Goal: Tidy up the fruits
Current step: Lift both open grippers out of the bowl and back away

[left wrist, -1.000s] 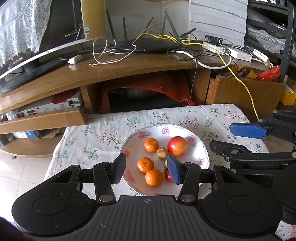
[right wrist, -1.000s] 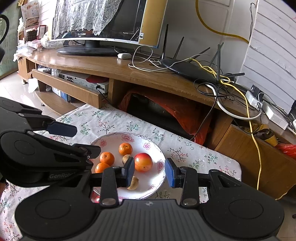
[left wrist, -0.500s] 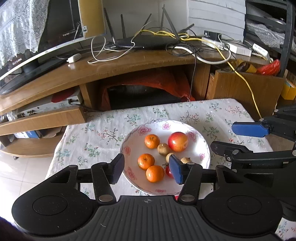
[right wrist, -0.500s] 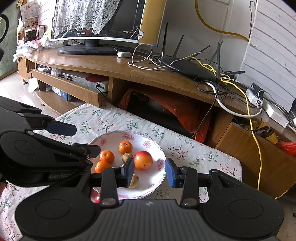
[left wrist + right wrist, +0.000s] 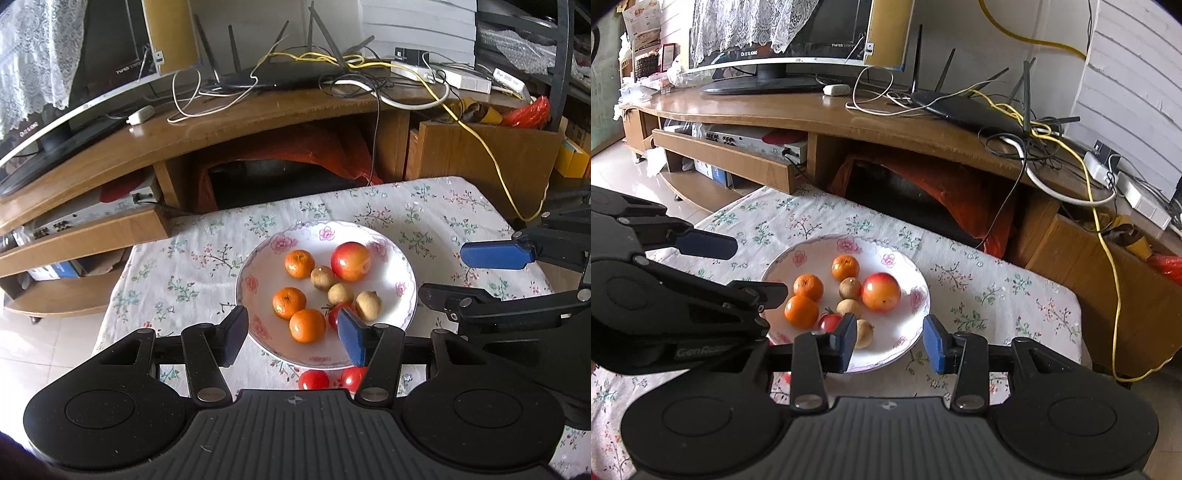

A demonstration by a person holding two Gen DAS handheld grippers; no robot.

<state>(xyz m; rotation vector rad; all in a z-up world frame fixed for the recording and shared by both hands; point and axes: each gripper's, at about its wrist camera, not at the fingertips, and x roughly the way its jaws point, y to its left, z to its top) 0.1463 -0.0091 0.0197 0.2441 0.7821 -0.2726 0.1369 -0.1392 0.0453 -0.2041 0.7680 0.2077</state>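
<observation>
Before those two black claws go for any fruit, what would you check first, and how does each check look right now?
1. Left gripper empty: ok, nothing between its blue pads.
2. Right gripper empty: ok; its jaws are opening, nothing between them.
3. White floral plate fully on the flowered tablecloth: ok.
4. All fruit on the plate: not ok; two small red tomatoes lie on the cloth at its near rim.
5. Red-yellow apple free to take: ok, nothing on top.
6. Grippers clear of each other: cannot tell.

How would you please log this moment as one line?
left tongs: open, empty | right tongs: opening, empty | plate: apple, oranges, brown fruits, one tomato | cloth: two tomatoes
</observation>
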